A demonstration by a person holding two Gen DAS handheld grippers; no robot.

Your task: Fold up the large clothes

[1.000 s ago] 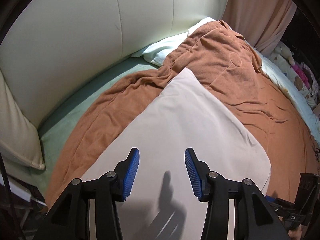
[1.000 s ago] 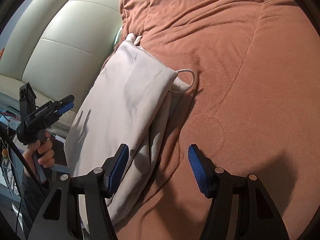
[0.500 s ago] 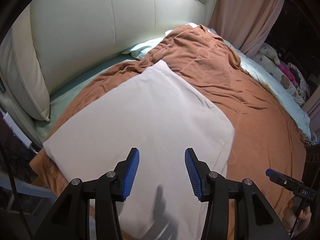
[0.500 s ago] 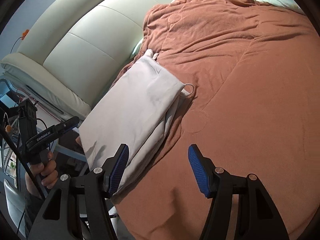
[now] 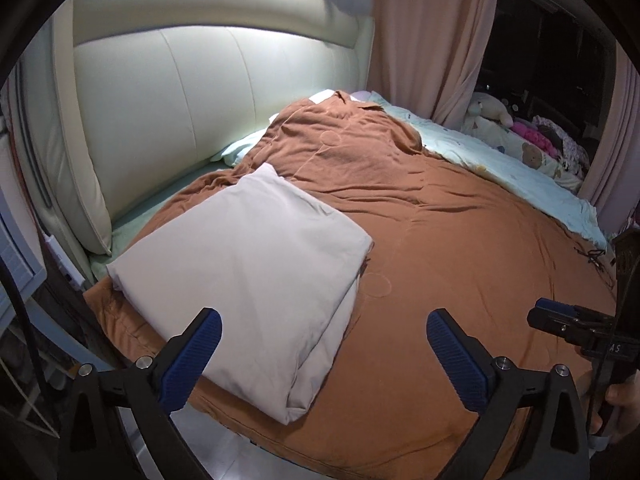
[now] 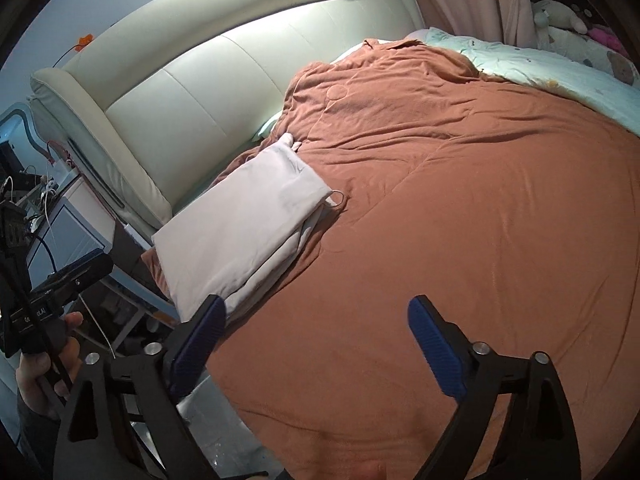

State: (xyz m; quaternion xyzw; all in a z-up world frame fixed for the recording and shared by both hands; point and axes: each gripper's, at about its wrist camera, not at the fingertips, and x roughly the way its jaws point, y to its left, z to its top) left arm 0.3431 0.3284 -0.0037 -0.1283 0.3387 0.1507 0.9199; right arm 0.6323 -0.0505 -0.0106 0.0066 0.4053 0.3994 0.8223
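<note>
A pale beige folded garment [image 5: 248,276] lies flat on the brown blanket [image 5: 460,264] near the bed's left front edge; it also shows in the right wrist view [image 6: 240,236]. My left gripper [image 5: 324,356] is open and empty, held above the bed's front edge, just short of the garment. My right gripper [image 6: 316,344] is open and empty, held above the blanket [image 6: 460,220], to the right of the garment. Each gripper shows in the other's view, at the right edge [image 5: 576,328] and at the left edge [image 6: 68,280].
A cream padded headboard [image 5: 168,112] stands at the left. A light blue quilt [image 5: 500,168] and soft toys [image 5: 496,108] lie along the far side by the curtains [image 5: 432,40]. A bedside cabinet [image 6: 68,224] stands left of the bed.
Both grippers have pulled back and up from the garment, so more of the bed shows. Their jaws stand wider apart than before. The garment lies still.
</note>
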